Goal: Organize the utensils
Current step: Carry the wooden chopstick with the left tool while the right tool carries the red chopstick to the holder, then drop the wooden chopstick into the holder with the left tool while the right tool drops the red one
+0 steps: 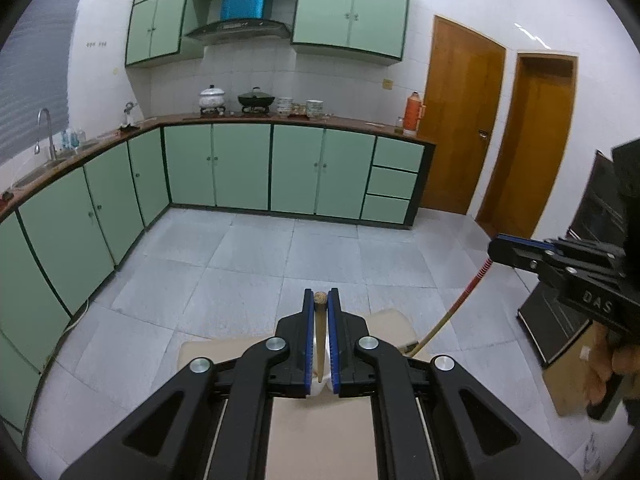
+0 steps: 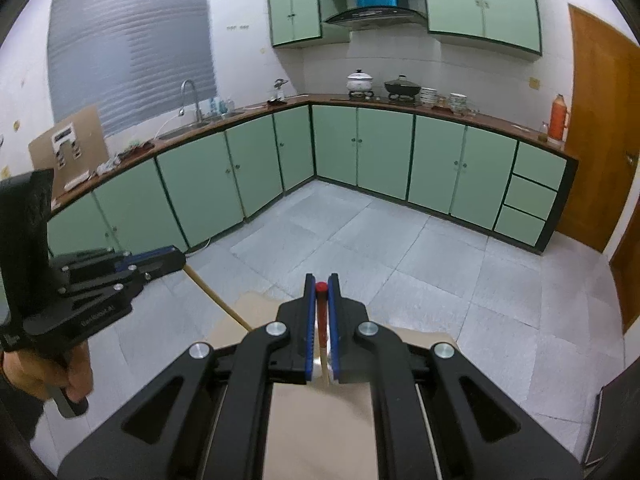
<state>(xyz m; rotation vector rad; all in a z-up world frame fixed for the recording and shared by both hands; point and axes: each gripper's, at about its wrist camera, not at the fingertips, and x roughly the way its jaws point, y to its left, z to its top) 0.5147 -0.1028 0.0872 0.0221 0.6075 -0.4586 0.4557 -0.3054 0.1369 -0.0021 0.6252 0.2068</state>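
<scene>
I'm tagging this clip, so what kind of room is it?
A home kitchen, most likely: green cabinets run under an L-shaped counter, a sink with a faucet sits by the window, and pots stand below a range hood.

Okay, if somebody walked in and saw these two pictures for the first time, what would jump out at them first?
Front and centre in each wrist view is a hand-held gripper shut on a slim stick: the left hand-held gripper clamps a plain wooden chopstick, and the right hand-held gripper clamps a red-tipped chopstick. Behind them, mint-green cabinets run along the far walls, with an orange thermos on the counter's right end.
</scene>
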